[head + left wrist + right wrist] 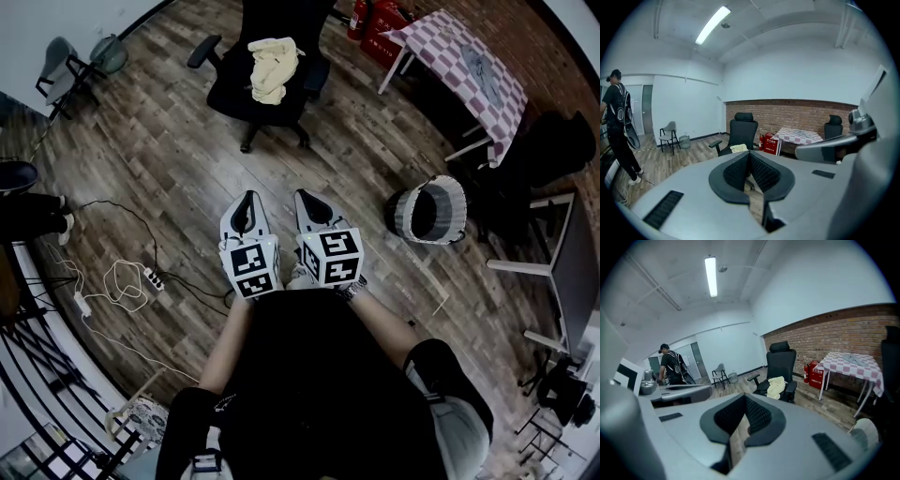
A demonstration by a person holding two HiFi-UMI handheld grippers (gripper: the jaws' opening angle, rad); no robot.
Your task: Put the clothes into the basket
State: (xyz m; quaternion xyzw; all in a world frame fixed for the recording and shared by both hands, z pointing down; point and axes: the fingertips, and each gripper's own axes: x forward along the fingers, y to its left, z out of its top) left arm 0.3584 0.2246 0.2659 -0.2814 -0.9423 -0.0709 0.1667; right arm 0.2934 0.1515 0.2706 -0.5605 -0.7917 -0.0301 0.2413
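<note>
While draped on the chair (228,94), yellow cloth (272,67) runs lengthwise — backrest to seat-front.

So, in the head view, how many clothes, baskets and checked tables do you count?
Clothes: 2 (a yellow one on the black chair, a grey one on the table)
Baskets: 1
Checked tables: 1
Total: 4
</note>
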